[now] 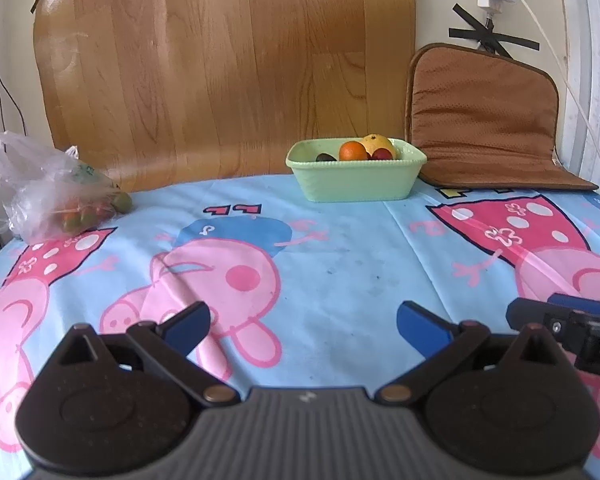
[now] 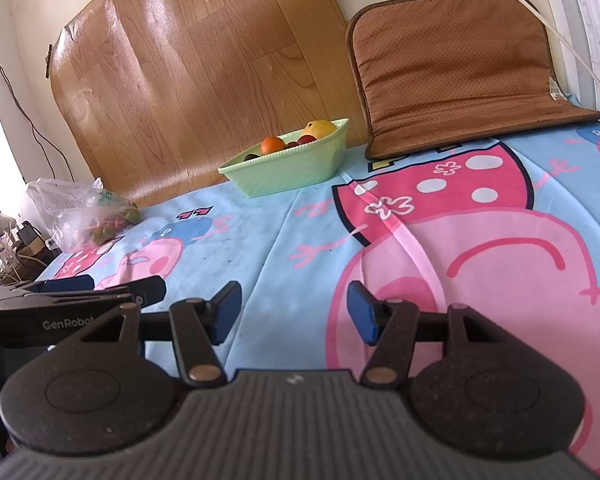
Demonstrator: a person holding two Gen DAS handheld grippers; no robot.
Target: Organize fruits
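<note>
- While both grippers hang low over the cartoon-print cloth (image 1: 340, 248), neither holds anything.
- Left gripper (image 1: 302, 324): blue pads wide apart, nothing between them, aimed across the cloth toward the tray.
- Right gripper (image 2: 294, 312): pads also apart and bare; it sits just beside the left one, whose tip shows at the left edge of the right wrist view.
- Green tray (image 1: 356, 184) stands at the far side of the cloth, before the wood-grain board (image 1: 220, 60) and just left of the brown cushion (image 1: 484, 120).
- Inside the tray: an orange (image 1: 353, 151), a yellow fruit (image 1: 376, 143) behind it, a red fruit (image 1: 381, 154) and a dark one (image 1: 325, 157).
- Clear bag (image 1: 48, 196) lies at the far left of the cloth, well apart from the tray, with green and orange fruit inside.
</note>
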